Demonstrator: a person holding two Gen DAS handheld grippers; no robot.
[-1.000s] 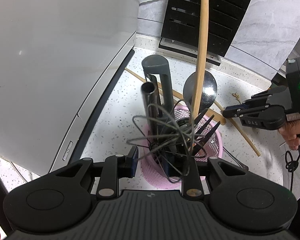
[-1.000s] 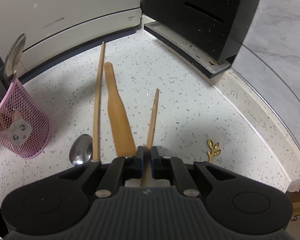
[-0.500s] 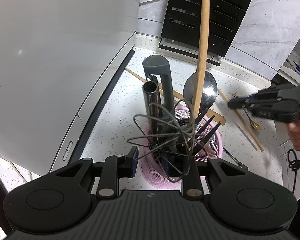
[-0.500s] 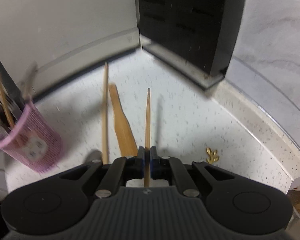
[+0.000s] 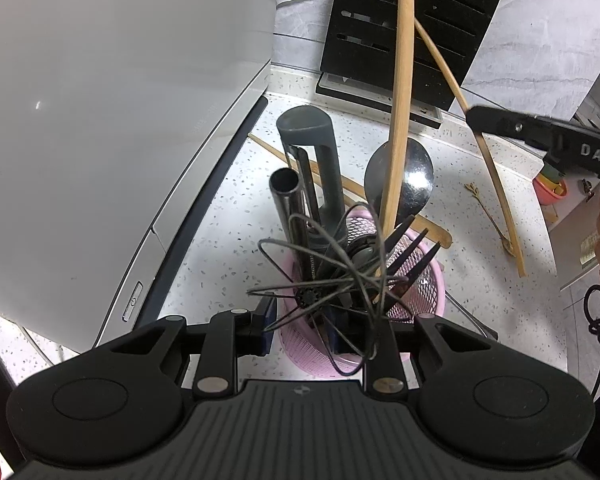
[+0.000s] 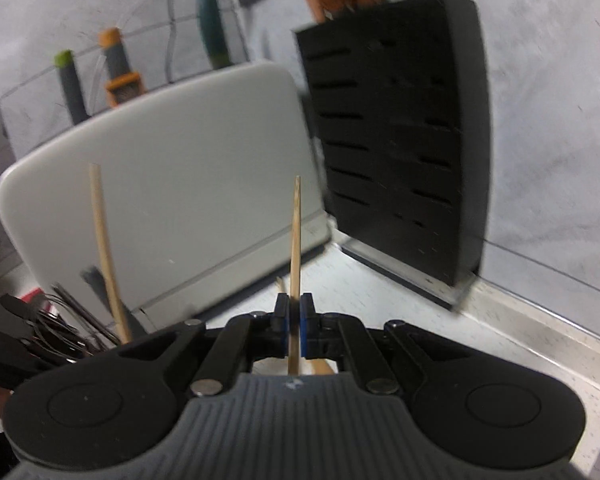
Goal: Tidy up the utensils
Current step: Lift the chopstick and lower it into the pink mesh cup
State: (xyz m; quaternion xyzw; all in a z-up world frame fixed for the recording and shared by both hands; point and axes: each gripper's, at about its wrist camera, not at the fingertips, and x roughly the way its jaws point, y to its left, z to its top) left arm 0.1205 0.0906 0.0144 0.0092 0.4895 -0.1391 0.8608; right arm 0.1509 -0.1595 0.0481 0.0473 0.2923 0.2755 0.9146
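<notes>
R claw [image 6: 295, 318] pinches a chopstick [image 6: 295, 240] between its blue pads; stick runs fwd from the tips, pointed end up, lifted off the counter [image 6: 380, 280]. In L view the chopstick [image 5: 452, 88] slants above the counter, right of the pink basket [image 5: 432, 284]. L claw [image 5: 304, 322] is spread, fingers either side of the basket's near rim; can't tell if touching. Basket holds whisk [image 5: 320, 276], ladle [image 5: 414, 178], another chopstick [image 5: 400, 100]. Vs 1 s ago: stick was flat on counter w/ claw closing on it, now raised.
</notes>
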